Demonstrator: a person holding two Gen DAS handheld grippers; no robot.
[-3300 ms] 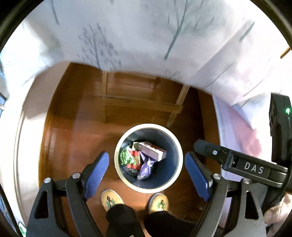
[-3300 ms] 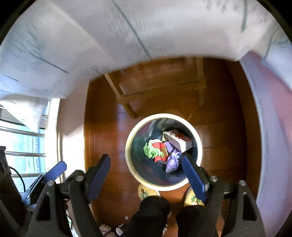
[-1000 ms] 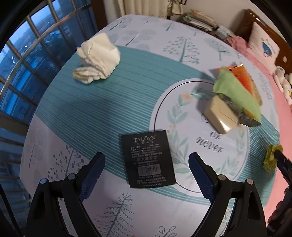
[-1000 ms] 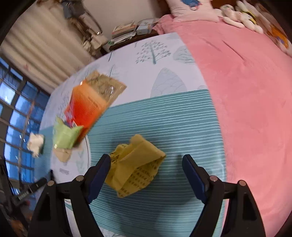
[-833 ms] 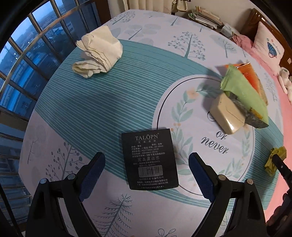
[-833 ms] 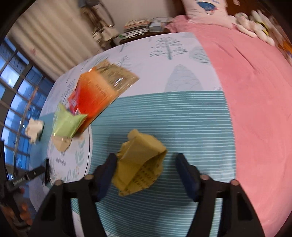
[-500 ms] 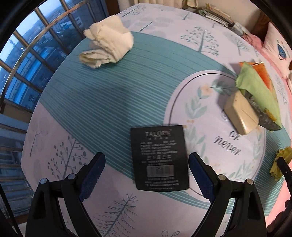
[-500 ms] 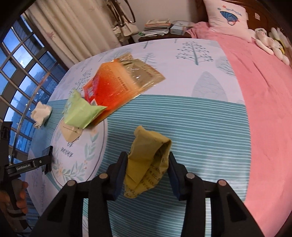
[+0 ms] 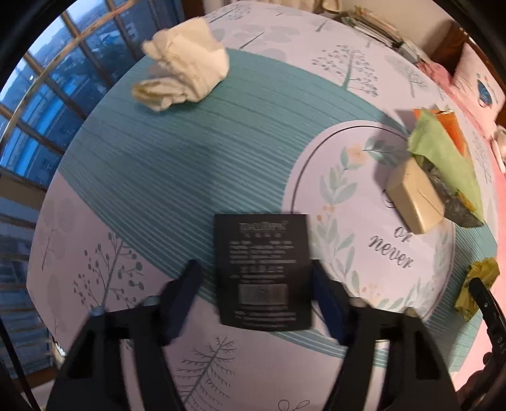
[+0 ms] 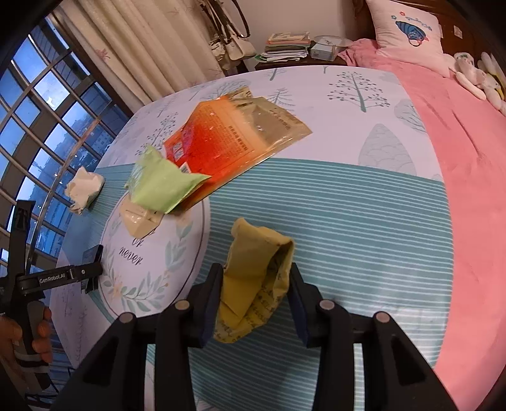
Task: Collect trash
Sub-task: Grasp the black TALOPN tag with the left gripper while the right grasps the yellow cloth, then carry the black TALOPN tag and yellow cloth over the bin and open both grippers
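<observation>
With the yellow wrapper (image 10: 253, 281) on the tablecloth (image 10: 348, 221) clamped by the right gripper (image 10: 254, 294), and the flat black card (image 9: 264, 272) bracketed, not yet pressed, by the just-closing left gripper (image 9: 256, 294), the card could be skidded or cloth pinched.

A gridded window (image 10: 47, 126) shows dusk-blue sky; cream curtains (image 10: 151, 47) hang beside it. A pink bed (image 10: 468, 164) carries a pillow (image 10: 408, 28).
</observation>
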